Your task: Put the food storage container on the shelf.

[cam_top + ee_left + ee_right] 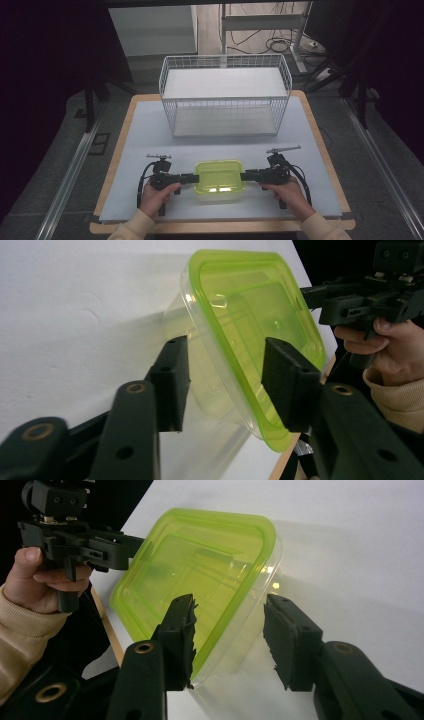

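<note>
Two claws meet at a clear plastic container with a green lid, which sits on the white worktop near its front edge, midway between the person's hands. The left claw reaches the container's left end and the right claw its right end. In the left gripper view, the left claw is spread, its jaws straddling the lid's rim and the clear wall below it, one jaw over the lid and the other beside the wall; whether the pads touch cannot be told. In the right gripper view, the right claw is likewise spread across the opposite end, one jaw against the lid's edge and the other standing apart from the clear wall. The left hand and right hand grip the handles. Well behind the container, toward the worktop's far edge, stands a white wire basket.
</note>
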A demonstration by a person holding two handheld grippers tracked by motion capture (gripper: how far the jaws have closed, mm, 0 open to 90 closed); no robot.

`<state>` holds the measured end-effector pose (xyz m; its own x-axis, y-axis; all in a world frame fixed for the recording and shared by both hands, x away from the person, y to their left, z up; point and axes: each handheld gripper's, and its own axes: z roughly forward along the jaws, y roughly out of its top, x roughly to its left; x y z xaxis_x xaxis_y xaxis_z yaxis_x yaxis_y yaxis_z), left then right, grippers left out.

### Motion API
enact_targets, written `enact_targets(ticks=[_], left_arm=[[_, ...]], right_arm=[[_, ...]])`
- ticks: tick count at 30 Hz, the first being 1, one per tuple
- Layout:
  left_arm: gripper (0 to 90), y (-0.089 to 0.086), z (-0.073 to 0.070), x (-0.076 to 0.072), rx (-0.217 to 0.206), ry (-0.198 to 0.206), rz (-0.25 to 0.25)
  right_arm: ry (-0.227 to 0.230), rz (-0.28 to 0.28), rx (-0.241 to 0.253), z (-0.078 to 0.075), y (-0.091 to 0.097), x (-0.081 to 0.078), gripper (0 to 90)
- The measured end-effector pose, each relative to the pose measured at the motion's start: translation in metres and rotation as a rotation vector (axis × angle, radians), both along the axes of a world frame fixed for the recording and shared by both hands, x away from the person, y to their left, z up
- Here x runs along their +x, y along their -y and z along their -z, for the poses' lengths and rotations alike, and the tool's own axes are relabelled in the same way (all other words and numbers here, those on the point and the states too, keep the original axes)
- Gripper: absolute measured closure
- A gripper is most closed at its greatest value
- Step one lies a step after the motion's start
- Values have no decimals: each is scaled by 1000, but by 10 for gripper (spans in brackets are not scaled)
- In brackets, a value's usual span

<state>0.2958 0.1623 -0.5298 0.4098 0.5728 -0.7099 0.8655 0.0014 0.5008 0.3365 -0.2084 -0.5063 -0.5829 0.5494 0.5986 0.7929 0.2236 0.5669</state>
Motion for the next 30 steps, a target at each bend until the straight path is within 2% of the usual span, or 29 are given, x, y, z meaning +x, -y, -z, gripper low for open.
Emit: enact_targets(ticks=[3,9,15,21,30], left_arm=[[605,2,1,0,13,-8,13],[671,4,3,0,0,-20,30],[695,4,3,0,-9,-23,36],[727,4,2,-1,-15,-9,43],[759,4,0,-4,-23,20,47]], right_arm=[[-11,0,-3,2,-2,1,609],[-28,-4,-2,5,-3,1,668],[-46,-6,9,6,-3,2,682],[-54,-16,13,6,-4,2,705],[-55,2,34,2,-2,1,758]])
